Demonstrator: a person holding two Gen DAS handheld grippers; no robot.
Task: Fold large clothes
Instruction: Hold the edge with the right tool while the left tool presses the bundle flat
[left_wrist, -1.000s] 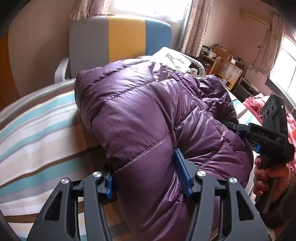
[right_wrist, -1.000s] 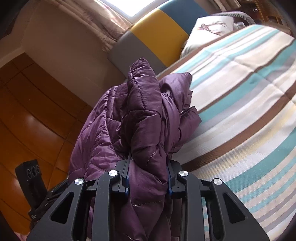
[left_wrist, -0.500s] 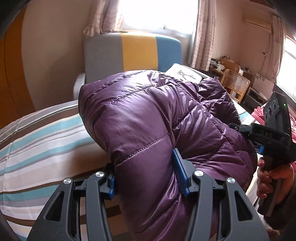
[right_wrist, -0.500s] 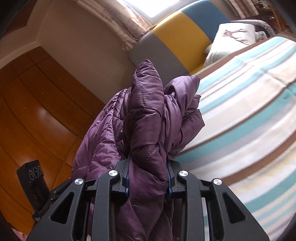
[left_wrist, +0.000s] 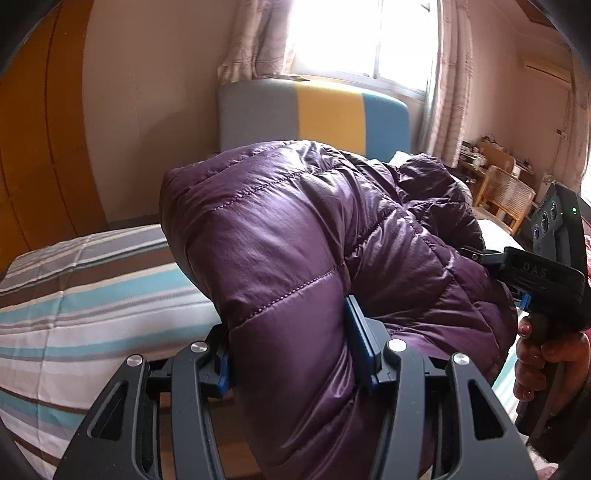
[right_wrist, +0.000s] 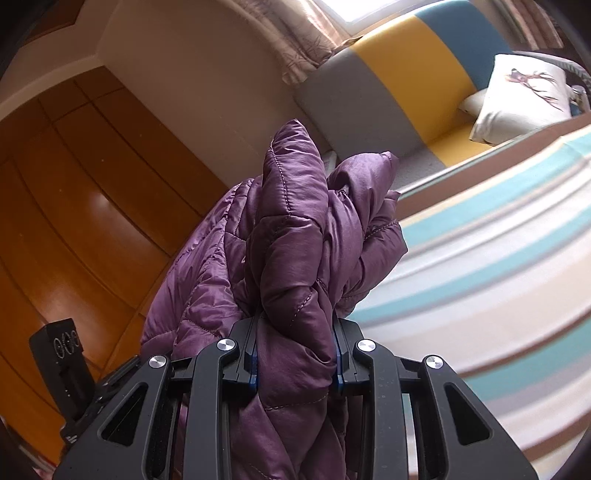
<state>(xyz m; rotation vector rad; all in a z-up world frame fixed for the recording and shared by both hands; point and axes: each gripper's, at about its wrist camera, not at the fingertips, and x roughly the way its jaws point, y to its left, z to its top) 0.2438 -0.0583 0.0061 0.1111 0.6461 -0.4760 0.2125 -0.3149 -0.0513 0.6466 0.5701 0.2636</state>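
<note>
Both grippers were clamped on the same purple quilted jacket; the left gripper had its jaws roughly half apart, a thick puffed fold of the jacket filling the gap and bulging over the blue pads; the right gripper stood narrower, its jaws pinching a tighter bunch of the same fabric, which rose in a crumpled peak straight ahead of the fingers. Seen from the left wrist, the jacket swelled up and forward from the jaws and stretched off to the right, where the right gripper met its far end, gripped by a person's hand; seen from the right wrist, the rest of the garment sagged to the lower left, toward the left gripper's black body at that edge. Under and beyond the jacket lay a bed with a striped cover in teal, brown, grey and white; whether the garment touched it could not be told. Further ahead of both grippers stood a padded headboard in grey, yellow and blue bands, with a white printed pillow to its right; behind that hung curtains beside a bright window; an orange wooden wardrobe filled the left; a wicker chair stood far right.
</note>
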